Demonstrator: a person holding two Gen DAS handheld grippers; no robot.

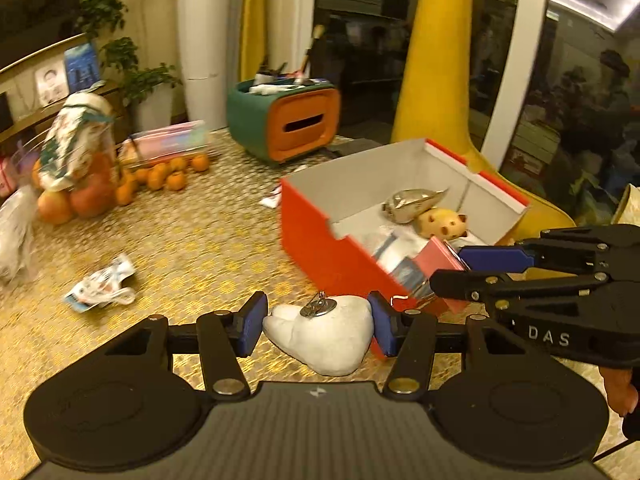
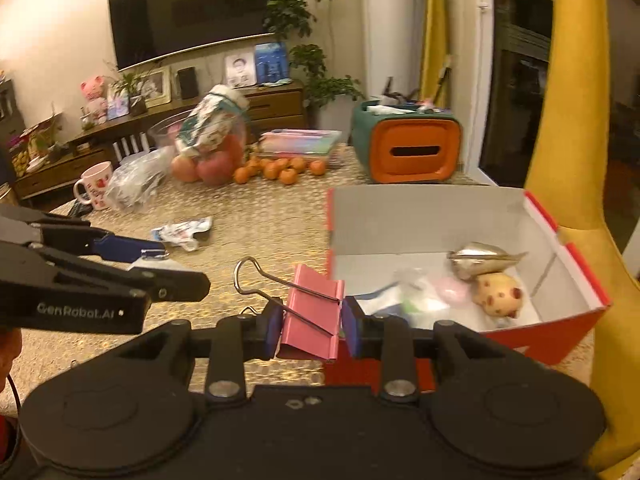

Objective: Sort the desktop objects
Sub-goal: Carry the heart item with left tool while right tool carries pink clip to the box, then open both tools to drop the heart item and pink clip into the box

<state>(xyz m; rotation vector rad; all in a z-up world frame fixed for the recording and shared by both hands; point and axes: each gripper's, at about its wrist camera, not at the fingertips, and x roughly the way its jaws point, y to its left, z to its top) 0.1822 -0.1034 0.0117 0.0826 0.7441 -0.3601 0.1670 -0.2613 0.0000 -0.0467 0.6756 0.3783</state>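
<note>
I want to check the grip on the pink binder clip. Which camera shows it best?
The right wrist view: the pink binder clip sits whole between the right gripper pads, wire handles visible. The left wrist view shows only a pink edge of it beside the red box.

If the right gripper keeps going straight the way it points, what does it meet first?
Probably the red box: the right gripper, shut on the pink binder clip, aims over its near wall into its contents; depth is unclear.

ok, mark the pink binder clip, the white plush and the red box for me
pink binder clip (image 2: 310, 312), right wrist view, on its pink body.
white plush (image 1: 324, 338), left wrist view, mid-body below the metal ring.
red box (image 1: 320, 248), left wrist view, on its red outer side wall.
</note>
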